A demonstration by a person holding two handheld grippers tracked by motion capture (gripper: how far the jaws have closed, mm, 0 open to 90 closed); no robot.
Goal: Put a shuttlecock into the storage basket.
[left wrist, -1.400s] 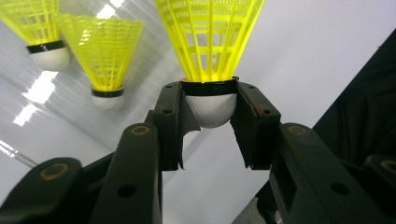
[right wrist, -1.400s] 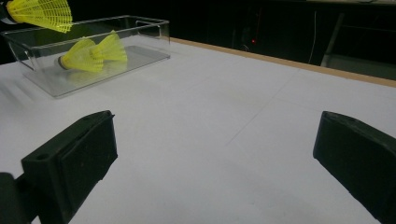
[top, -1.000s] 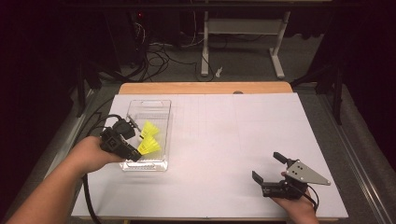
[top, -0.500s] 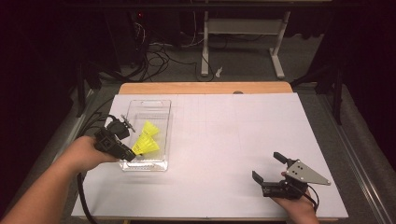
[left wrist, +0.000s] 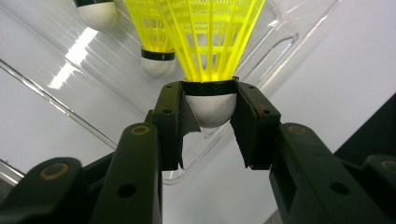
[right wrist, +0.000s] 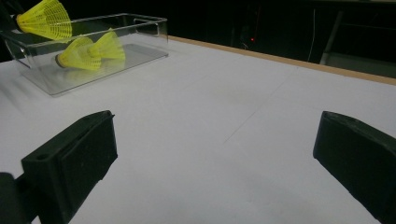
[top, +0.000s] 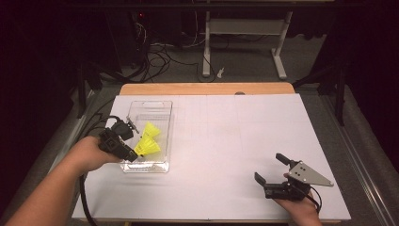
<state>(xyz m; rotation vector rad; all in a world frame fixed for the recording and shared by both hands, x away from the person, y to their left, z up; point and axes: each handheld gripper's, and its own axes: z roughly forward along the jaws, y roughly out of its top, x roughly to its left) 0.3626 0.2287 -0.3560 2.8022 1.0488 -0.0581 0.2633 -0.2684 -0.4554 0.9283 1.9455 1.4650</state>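
Observation:
My left gripper is shut on the white cork of a yellow shuttlecock, holding it over the near left part of a clear plastic box. In the left gripper view the pads of the left gripper press both sides of the cork, and the shuttlecock's skirt points away. Two more yellow shuttlecocks lie inside the box. My right gripper rests open near the table's front right, nothing between its fingers. In the right gripper view the right gripper faces the box across the table.
A white sheet covers the table, with a wooden edge at the back. Behind the table, cables and a metal stand sit on the floor. A black cable trails from my left gripper.
My left hand has shifted slightly to the left with the shuttlecock still gripped. The right gripper has stayed where it was.

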